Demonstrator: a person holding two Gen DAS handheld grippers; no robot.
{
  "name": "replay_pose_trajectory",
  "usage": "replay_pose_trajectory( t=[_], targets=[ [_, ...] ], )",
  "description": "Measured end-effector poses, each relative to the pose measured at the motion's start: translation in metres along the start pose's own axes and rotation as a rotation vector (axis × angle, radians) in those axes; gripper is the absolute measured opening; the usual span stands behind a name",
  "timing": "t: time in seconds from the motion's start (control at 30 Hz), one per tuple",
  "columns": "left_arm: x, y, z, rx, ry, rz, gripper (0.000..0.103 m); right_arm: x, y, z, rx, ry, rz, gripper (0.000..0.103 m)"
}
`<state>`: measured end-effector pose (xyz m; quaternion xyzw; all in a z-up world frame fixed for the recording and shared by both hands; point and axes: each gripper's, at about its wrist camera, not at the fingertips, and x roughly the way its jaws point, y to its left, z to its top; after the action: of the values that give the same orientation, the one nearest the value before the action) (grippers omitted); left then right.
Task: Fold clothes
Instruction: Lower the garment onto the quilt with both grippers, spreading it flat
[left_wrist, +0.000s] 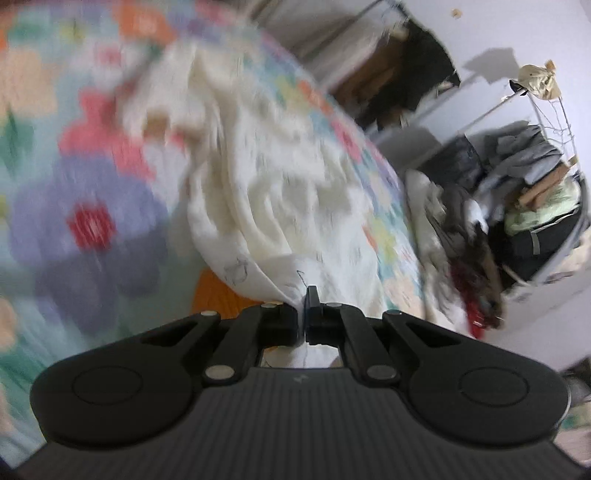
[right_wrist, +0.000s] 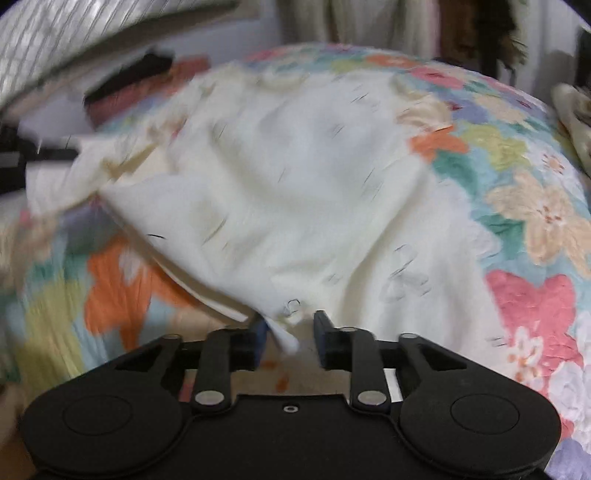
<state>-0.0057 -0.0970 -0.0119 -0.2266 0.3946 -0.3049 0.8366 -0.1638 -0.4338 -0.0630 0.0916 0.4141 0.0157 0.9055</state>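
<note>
Left gripper (left_wrist: 306, 314) clamped cream garment (left_wrist: 266, 184) on bed (left_wrist: 92, 206); right gripper (right_wrist: 290, 332) gaped; hem could slip free.

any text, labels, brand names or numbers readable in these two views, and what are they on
No readable words or numbers in either view.
left gripper: a small pale mark on its ribbed body, a logo shape, not letters.
cream garment: thin dark line doodles, motion-blurred, no text.
floral bedspread: flower pattern only.
clothes pile beside the bed: any tags too small to read.
</note>
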Motion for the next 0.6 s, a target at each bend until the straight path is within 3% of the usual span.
replay_pose_trajectory(
  t=[0.07,0.17,0.2,0.23,0.33,0.43,0.53,0.6],
  targets=[
    [-0.020,-0.017,0.003,0.103,-0.119,0.066,0.003,-0.011,-0.015,0.005,0.058,-0.051,0.017,0.036],
    [-0.058,-0.040,0.003,0.208,-0.286,0.095,0.003,-0.025,-0.033,0.010,0.093,-0.107,-0.009,0.037],
    [-0.066,-0.042,0.002,0.210,-0.301,0.096,0.003,-0.028,-0.040,0.009,0.105,-0.119,-0.024,0.038],
    [-0.070,-0.041,0.001,0.192,-0.280,0.095,0.003,-0.030,-0.046,0.008,0.123,-0.129,-0.039,0.038],
    [-0.049,-0.020,-0.005,0.107,-0.122,0.141,0.003,-0.027,-0.063,0.003,0.202,-0.120,-0.040,0.038],
    [-0.021,0.026,-0.014,-0.097,0.066,0.162,0.003,-0.015,-0.073,-0.003,0.255,-0.093,-0.028,0.039],
    [-0.015,0.056,-0.016,-0.246,0.111,0.146,0.004,-0.001,-0.076,-0.009,0.298,-0.063,-0.003,0.046],
    [-0.018,0.060,-0.013,-0.256,0.094,0.164,0.005,0.009,-0.074,-0.012,0.301,-0.044,0.007,0.055]
  ],
)
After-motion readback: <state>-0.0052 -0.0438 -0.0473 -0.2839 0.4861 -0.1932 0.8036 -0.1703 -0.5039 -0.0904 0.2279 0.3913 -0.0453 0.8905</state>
